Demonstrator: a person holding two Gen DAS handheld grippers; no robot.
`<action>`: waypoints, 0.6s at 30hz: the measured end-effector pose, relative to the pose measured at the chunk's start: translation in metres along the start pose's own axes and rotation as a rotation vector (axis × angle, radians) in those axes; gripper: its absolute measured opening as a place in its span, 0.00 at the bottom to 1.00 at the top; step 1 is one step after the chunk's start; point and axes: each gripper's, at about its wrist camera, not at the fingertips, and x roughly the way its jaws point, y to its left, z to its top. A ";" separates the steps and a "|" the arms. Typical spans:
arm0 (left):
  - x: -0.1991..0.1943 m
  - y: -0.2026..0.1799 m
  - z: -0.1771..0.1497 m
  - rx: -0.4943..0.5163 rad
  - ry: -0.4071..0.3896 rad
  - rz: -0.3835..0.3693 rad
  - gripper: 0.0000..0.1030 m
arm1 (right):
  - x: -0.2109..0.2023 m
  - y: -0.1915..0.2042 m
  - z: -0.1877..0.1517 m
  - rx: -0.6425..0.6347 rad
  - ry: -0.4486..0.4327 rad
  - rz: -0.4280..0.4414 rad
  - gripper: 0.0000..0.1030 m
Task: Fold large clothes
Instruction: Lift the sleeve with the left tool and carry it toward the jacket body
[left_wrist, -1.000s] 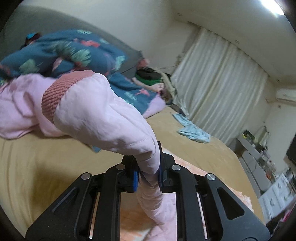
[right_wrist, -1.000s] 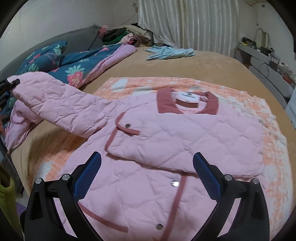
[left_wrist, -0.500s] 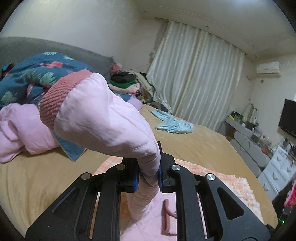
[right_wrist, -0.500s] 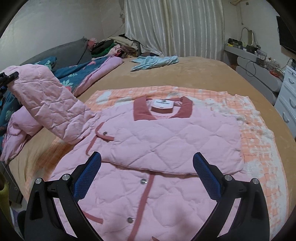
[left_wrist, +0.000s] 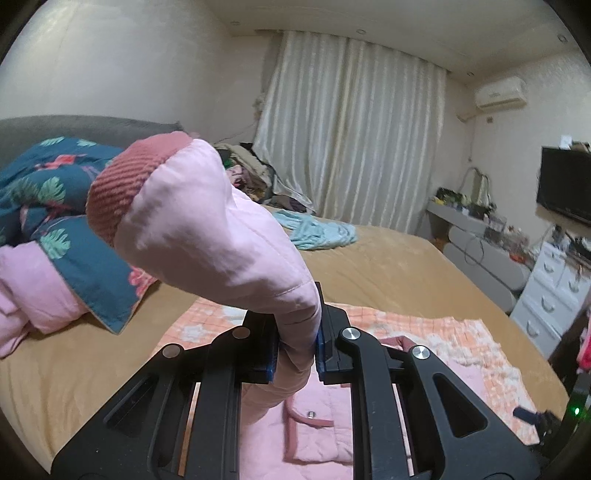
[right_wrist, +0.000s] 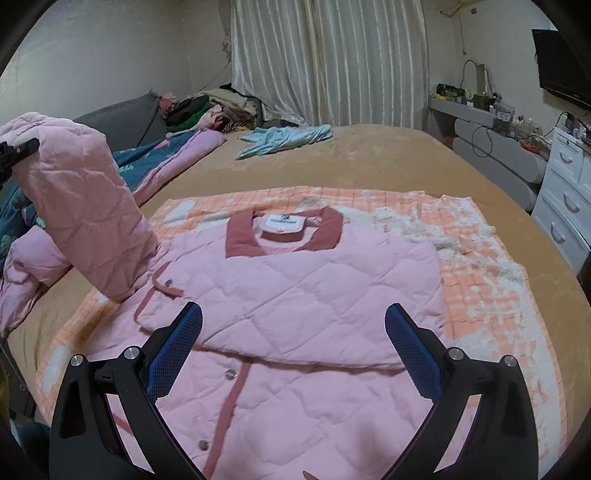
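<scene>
A pink quilted jacket (right_wrist: 295, 295) with a dark pink collar lies face up on an orange checked blanket (right_wrist: 480, 266) on the bed. Its right sleeve is folded across the chest. My left gripper (left_wrist: 297, 350) is shut on the other sleeve (left_wrist: 221, 236), near its ribbed cuff (left_wrist: 125, 184), and holds it raised above the jacket's left side; the lifted sleeve also shows in the right wrist view (right_wrist: 81, 206). My right gripper (right_wrist: 293, 350) is open and empty, hovering over the jacket's front above the button line.
A blue floral quilt (left_wrist: 55, 206) and pink bedding (left_wrist: 33, 295) lie at the bed's left. A light blue garment (right_wrist: 284, 138) lies far back. A clothes pile (right_wrist: 214, 107) sits by the curtain. White drawers (right_wrist: 569, 199) and a cluttered shelf stand right.
My left gripper has lifted the sleeve higher and swung it right, towards the jacket body. The right gripper has stayed open and drawn slightly nearer over the jacket.
</scene>
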 end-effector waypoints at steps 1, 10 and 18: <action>0.002 -0.007 -0.003 0.010 0.004 -0.010 0.08 | 0.000 -0.004 0.001 0.004 -0.006 -0.003 0.96; 0.026 -0.057 -0.026 0.088 0.048 -0.084 0.08 | 0.010 -0.048 -0.013 0.044 -0.017 -0.069 0.96; 0.044 -0.099 -0.055 0.161 0.106 -0.151 0.08 | 0.004 -0.075 -0.015 0.102 -0.030 -0.107 0.96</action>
